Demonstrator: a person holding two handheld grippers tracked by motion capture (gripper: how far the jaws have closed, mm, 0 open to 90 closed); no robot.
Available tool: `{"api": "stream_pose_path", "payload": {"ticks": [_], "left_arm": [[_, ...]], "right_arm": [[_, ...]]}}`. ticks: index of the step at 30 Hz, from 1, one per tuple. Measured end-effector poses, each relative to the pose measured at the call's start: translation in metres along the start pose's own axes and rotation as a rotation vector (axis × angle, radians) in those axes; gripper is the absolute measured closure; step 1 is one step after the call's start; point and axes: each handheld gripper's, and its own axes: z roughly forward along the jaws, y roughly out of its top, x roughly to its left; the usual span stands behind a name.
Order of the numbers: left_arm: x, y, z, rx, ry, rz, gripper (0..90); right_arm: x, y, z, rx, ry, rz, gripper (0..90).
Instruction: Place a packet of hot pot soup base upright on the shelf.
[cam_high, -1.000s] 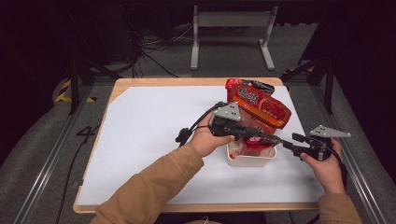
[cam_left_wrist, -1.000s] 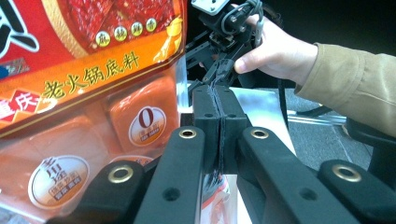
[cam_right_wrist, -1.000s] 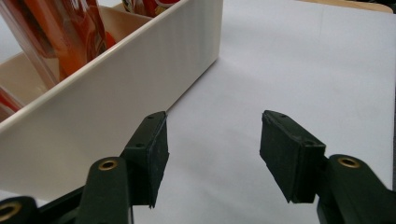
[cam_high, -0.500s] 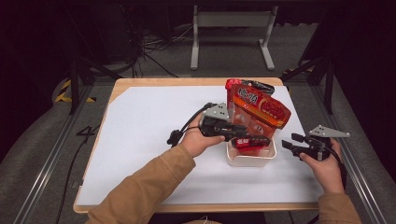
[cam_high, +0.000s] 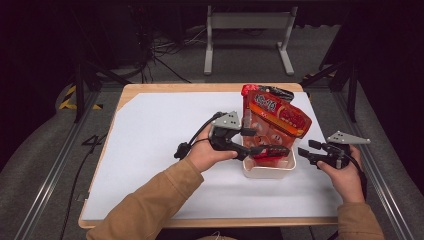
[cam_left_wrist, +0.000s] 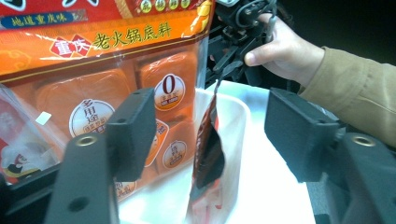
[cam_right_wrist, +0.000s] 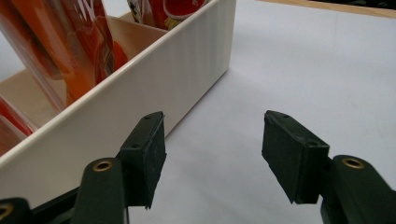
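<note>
2 packets (cam_high: 274, 116), 1 bin (cam_high: 270, 171), 2 grippers (cam_high: 260, 142)

A white-topped wooden table (cam_high: 150, 150) stands on grey floor (cam_high: 45, 165), a metal stand (cam_high: 247, 30) in darkness behind.

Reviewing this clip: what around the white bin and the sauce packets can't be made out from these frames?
- Floor of the white bin: hidden in the high view by the small dark packet and the large orange packet.
- Large orange packet's top: cut off by the upper edge of the left gripper view.
- Small dark packet's print: it stands edge-on between the open left hand-held gripper jaws.
- Bin's far end: cut off in the right gripper view.
</note>
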Motion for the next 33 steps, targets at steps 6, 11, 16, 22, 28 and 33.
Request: {"api": "stream_pose_path", "payload": {"ticks": [6, 11, 16, 22, 28, 33], "left_arm": [[-0.008, 0.001, -0.022, 0.034, 0.068, -0.002, 26.3], [-0.009, -0.004, -0.043, 0.035, 0.104, -0.028, 24.9], [-0.004, -0.014, -0.069, 0.041, 0.171, -0.041, 22.9], [0.002, -0.030, -0.097, 0.023, 0.220, -0.071, 21.7], [0.001, -0.045, -0.116, 0.013, 0.244, -0.089, 21.7], [-0.001, -0.055, -0.136, 0.006, 0.277, -0.102, 21.3]], "right_arm": [[0.003, 0.005, 0.003, -0.022, 0.012, 0.018, 37.2], [0.006, 0.007, 0.003, -0.027, 0.016, 0.011, 37.0], [0.008, 0.009, 0.003, -0.034, 0.018, 0.005, 36.8], [0.010, 0.011, 0.001, -0.048, 0.020, 0.003, 36.2], [0.010, 0.011, -0.001, -0.054, 0.016, 0.004, 34.2], [0.010, 0.011, -0.004, -0.065, 0.015, 0.015, 30.4]]}}
